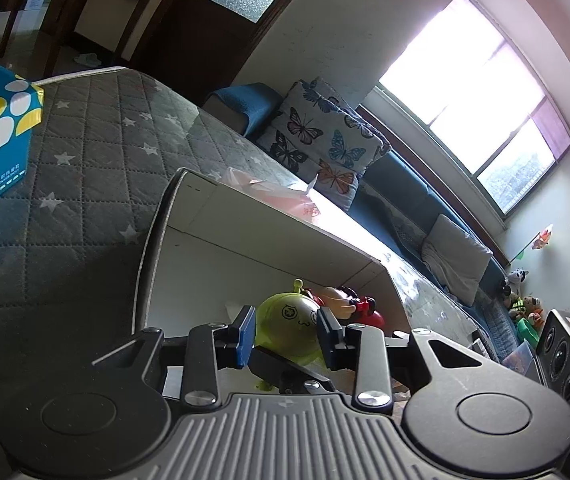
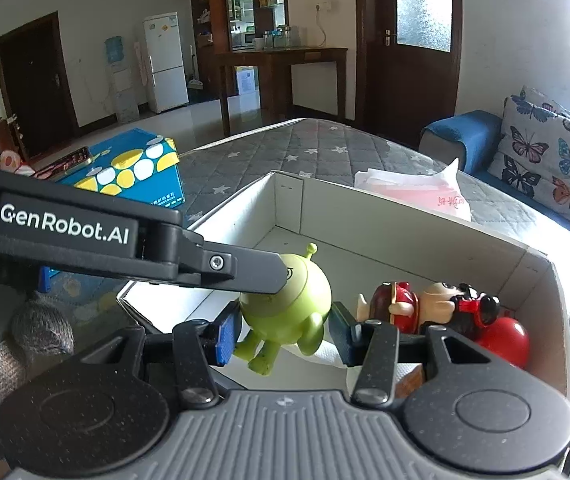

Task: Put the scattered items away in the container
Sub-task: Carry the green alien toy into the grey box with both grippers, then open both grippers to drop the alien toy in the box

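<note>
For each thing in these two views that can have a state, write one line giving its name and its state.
Green alien toy: over the white box, between both tools' pads, legs dangling.
Left tool: pads around the toy's head; contact unclear.
Right tool: pads beside the toy's body; contact unclear.
White box: open-topped, holding figures.
Red-and-black figure: lying in the box.
Blue patterned box: on the quilt, flaps partly open.
Door: closed.

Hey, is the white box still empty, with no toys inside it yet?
No, the white box already holds a red-and-black figure, and the green alien toy sits over its floor too.
</note>
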Demonstrator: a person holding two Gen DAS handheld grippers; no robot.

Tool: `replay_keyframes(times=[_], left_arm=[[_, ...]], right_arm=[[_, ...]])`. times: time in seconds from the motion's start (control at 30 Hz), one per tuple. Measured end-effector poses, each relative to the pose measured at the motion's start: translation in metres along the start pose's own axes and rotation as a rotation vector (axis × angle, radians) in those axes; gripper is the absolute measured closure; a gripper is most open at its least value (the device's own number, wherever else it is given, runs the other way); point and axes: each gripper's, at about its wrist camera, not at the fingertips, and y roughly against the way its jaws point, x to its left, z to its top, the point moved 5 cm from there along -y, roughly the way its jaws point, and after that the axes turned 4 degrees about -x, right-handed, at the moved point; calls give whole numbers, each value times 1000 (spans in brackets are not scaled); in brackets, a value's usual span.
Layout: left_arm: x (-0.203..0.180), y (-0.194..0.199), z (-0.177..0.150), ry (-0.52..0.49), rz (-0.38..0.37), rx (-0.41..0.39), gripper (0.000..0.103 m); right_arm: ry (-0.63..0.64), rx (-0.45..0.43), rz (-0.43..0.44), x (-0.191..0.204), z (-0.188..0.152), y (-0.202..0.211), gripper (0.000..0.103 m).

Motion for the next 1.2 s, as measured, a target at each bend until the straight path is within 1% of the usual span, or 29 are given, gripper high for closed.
replay_keyframes(times=[0.13,0.3,0.5,0.7,1.2], left_arm=[[1,3,1,-7,19,-6,67],[3,4,2,-4,34,-10,67],[6,5,2,3,36,-8,67],[9,5,2,8,36,-12,67],[11,8,1,11,37,-15,67]], right_arm=[[35,11,17,7,2,-5,55],[54,77,28,10,2,-20,55],[5,104,56,4,3,-23,55],[-21,104,57,-1,1,-22,54],[-11,88,60,3,2,-18,53]])
